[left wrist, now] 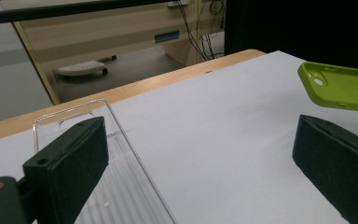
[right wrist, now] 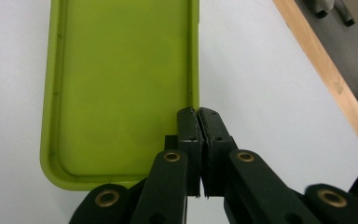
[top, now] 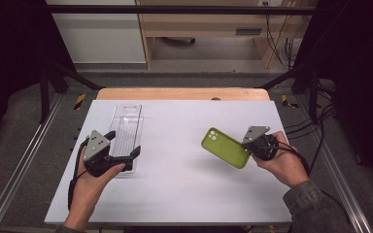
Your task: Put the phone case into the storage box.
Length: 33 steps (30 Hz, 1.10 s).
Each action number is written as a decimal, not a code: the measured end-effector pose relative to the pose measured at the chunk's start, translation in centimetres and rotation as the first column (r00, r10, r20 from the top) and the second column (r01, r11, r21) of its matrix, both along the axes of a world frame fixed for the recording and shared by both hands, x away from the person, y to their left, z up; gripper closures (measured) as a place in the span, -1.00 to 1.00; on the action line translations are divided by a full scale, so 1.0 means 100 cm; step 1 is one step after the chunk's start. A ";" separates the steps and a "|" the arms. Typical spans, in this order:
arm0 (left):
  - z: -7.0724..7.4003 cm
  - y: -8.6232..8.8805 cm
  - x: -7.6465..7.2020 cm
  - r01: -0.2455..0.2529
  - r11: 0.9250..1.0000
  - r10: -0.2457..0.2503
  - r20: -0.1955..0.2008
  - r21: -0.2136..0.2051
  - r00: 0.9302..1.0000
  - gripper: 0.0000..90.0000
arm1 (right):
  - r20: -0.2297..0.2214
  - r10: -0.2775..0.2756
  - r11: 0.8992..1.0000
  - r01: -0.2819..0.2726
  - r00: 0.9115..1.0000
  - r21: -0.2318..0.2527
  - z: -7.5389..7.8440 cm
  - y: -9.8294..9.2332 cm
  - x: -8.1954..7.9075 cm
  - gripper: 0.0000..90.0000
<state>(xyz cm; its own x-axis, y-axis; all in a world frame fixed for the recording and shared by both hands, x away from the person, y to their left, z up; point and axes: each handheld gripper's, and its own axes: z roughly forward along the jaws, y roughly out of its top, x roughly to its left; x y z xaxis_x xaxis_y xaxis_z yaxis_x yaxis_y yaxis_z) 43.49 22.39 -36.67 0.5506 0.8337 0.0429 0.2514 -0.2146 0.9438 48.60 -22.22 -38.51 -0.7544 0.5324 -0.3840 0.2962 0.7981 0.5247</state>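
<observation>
A lime-green phone case (top: 225,147) hangs tilted above the right side of the white table top (top: 175,189), camera cut-out toward the far left. My right gripper (top: 248,150) is shut on its near right edge; in the right gripper view the jaws (right wrist: 198,116) pinch the rim of the green case (right wrist: 121,84), whose hollow inside faces the camera. A clear plastic phone case (top: 126,127) lies flat at the left. My left gripper (top: 124,143) stands open over its near end, nothing between its fingers (left wrist: 70,163). The clear case (left wrist: 121,186) and green case (left wrist: 340,86) show past them.
A wooden table edge (top: 182,93) runs along the back of the white top. Metal rails (top: 24,160) flank both sides, with cables (top: 315,126) at the right. Cabinets (top: 199,29) stand on the floor beyond.
</observation>
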 end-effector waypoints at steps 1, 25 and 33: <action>0.001 -0.003 0.001 0.000 1.000 0.000 -0.006 0.002 1.000 -0.92 | 0.004 -0.001 1.000 0.001 1.000 0.001 0.001 0.000 -0.001 0.96; 0.032 -0.072 0.029 0.062 0.995 -0.057 -0.056 0.084 0.997 -0.82 | 0.127 -0.007 1.000 0.008 0.992 -0.006 0.010 0.018 -0.017 0.96; 0.033 -0.081 0.032 0.084 0.990 -0.077 -0.064 0.115 0.995 -0.82 | 0.132 0.002 1.000 -0.001 0.991 -0.006 0.010 0.023 -0.017 0.96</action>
